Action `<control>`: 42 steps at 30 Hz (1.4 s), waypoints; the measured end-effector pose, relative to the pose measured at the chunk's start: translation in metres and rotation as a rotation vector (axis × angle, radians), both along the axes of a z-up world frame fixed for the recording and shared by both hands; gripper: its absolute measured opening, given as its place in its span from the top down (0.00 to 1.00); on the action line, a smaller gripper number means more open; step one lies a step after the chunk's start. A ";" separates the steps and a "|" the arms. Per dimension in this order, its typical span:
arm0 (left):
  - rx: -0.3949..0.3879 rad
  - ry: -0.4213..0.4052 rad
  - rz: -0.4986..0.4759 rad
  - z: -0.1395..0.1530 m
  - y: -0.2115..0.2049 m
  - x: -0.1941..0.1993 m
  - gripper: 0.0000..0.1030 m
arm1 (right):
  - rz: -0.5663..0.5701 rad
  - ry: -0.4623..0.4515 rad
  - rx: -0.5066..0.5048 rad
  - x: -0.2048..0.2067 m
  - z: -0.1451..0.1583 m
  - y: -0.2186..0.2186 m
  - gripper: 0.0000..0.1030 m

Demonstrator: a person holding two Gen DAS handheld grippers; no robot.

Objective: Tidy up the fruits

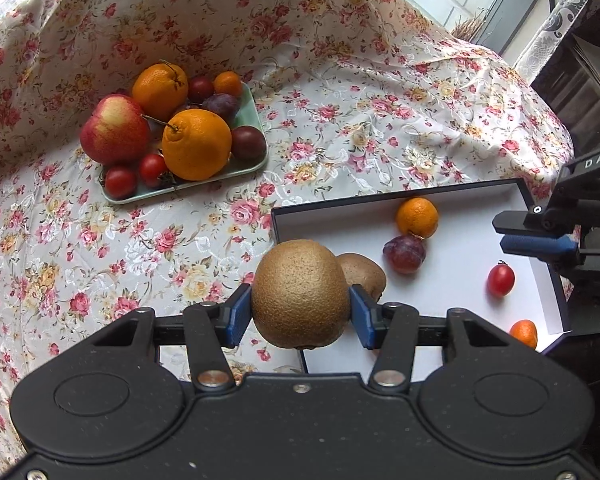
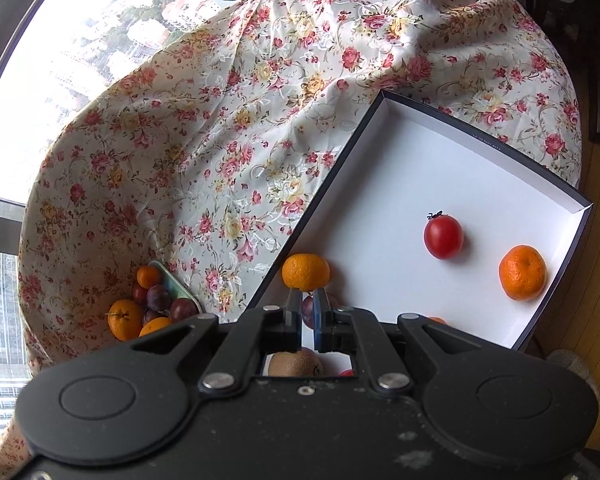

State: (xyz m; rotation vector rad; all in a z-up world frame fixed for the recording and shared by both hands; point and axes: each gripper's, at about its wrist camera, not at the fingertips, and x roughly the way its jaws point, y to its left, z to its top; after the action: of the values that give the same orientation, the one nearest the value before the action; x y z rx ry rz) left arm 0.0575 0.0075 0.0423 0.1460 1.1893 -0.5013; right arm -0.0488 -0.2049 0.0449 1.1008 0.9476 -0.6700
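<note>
Left gripper [image 1: 300,310]: fingers pinch a kiwi [image 1: 300,292] at its sides, held above the near corner of the white box [image 1: 460,280].
Right gripper [image 2: 308,316]: fingers narrowly spread with nothing pressed between them, poised over the box.
Fruit in box: second kiwi [image 1: 364,274], plum [image 1: 404,254], tomato [image 1: 501,279], two mandarins [image 1: 417,217].
Fruit waiting: green tray [image 1: 256,120] on the cloth-covered surface [image 1: 340,120] is piled with apple [image 1: 114,130], oranges [image 1: 196,144], plums and tomatoes.
Risk: released here, the kiwi may land on the second kiwi and roll; loose round fruit may scatter if the box gets bumped.
Risk, grip: the pinch sits on curved sides, so it might slip.
Hidden: the tray's far fruit overlap; the right view's lower box is masked by the gripper body.
</note>
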 end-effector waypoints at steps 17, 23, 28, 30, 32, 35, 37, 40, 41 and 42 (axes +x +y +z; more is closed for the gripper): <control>0.110 -0.045 0.425 0.004 0.169 0.082 0.44 | 0.742 -0.068 -0.016 0.071 -0.023 0.203 0.62; 0.095 -0.030 0.453 0.003 0.194 0.088 0.44 | 0.909 0.153 -0.080 0.072 -0.065 0.273 0.62; 0.076 -0.024 0.447 0.005 0.201 0.088 0.44 | 0.891 0.265 -0.091 0.077 -0.092 0.293 0.62; 0.076 -0.022 0.441 0.005 0.201 0.087 0.44 | 0.878 0.283 -0.076 0.081 -0.102 0.295 0.62; 0.078 -0.020 0.437 0.005 0.202 0.086 0.44 | 0.852 0.303 -0.051 0.087 -0.110 0.298 0.63; 0.076 -0.018 0.433 0.005 0.203 0.086 0.44 | 0.844 0.346 -0.064 0.093 -0.118 0.304 0.62; 0.077 -0.019 0.430 0.005 0.204 0.085 0.44 | 0.843 0.357 -0.073 0.096 -0.121 0.306 0.62; 0.079 -0.019 0.429 0.005 0.204 0.085 0.44 | 0.831 0.364 -0.068 0.100 -0.122 0.308 0.62; 0.079 -0.019 0.430 0.005 0.204 0.085 0.44 | 0.824 0.367 -0.062 0.102 -0.122 0.308 0.62; 0.080 -0.019 0.429 0.005 0.204 0.085 0.44 | 0.817 0.371 -0.053 0.103 -0.123 0.307 0.62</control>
State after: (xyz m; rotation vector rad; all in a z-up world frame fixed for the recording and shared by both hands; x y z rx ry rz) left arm 0.1428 0.2115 0.0471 -0.0381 1.1819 -0.0758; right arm 0.0546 0.1017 -0.0781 0.4604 1.5583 -0.2127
